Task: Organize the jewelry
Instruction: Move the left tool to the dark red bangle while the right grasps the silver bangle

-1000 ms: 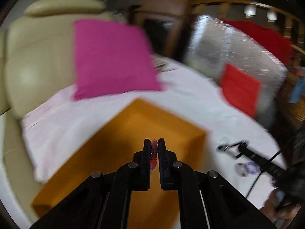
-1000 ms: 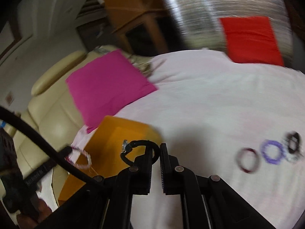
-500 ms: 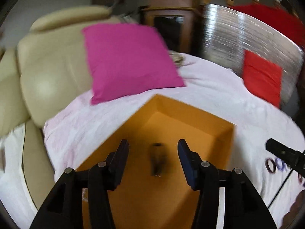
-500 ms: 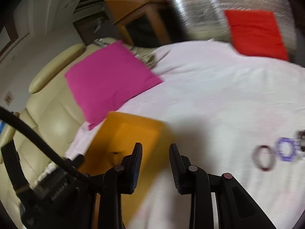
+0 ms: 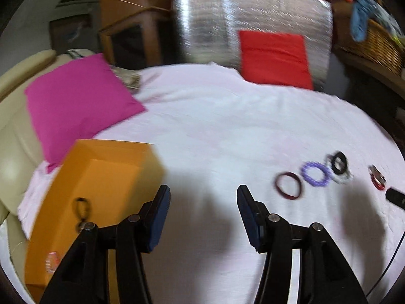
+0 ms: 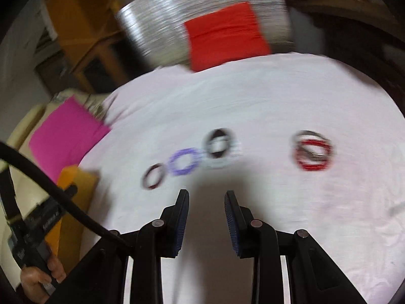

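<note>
An open orange box sits on the pale pink sheet at the left; it also shows in the right wrist view. Inside lie a black bracelet and a pink beaded one. On the sheet lie a dark red bangle, a purple beaded bracelet, a black ring on a white one, and red and silver bangles. My left gripper is open and empty over the sheet beside the box. My right gripper is open and empty, short of the bracelets.
A magenta cushion leans on a cream sofa behind the box. A red cushion rests against a silver panel at the back. A wicker basket stands at the far right. A cable crosses the right view.
Both grippers opened and dropped their bracelets into the orange box. Both then swung right, away from the box, toward the bracelets on the sheet.
</note>
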`<control>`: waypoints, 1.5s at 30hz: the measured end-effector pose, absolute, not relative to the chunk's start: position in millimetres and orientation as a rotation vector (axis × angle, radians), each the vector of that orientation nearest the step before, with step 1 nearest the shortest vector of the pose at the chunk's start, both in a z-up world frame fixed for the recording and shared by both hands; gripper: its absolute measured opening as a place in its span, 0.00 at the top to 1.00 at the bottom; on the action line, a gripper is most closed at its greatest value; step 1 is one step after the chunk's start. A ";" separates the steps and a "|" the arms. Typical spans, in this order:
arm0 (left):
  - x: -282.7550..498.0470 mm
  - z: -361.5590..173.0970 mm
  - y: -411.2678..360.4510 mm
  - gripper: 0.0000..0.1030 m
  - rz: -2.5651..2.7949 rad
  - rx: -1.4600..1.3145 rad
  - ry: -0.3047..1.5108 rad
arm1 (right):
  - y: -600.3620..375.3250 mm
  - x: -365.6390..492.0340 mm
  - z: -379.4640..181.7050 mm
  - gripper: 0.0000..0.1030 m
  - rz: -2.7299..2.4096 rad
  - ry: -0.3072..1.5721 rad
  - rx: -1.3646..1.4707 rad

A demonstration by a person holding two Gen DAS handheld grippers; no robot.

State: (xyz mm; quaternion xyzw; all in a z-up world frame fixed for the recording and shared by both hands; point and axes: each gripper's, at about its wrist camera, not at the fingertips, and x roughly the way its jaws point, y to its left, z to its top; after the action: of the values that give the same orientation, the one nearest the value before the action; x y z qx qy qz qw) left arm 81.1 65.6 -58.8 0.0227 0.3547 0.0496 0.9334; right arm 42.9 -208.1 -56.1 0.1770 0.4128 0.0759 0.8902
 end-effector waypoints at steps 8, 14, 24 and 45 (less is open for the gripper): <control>111.0 -76.9 11.2 0.46 -0.012 0.110 0.753 | -302.6 42.3 -64.4 0.68 0.054 0.828 0.519; 136.3 -97.3 -7.3 0.42 -0.037 0.136 0.823 | -343.5 49.1 -78.6 0.45 -0.025 0.820 0.621; 158.2 -118.8 -11.6 0.34 -0.040 0.147 0.878 | -339.1 80.1 -101.5 0.45 -0.039 0.859 0.563; 156.8 -117.4 -17.7 0.90 -0.153 0.094 0.858 | -317.3 105.8 -115.3 0.45 -0.122 0.879 0.428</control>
State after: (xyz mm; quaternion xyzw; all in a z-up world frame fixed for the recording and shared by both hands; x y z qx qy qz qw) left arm 156.8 -17.7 -117.4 0.0453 0.4156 -0.0741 0.9054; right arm 105.8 -317.3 -115.3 0.2054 0.4221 -0.0587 0.8810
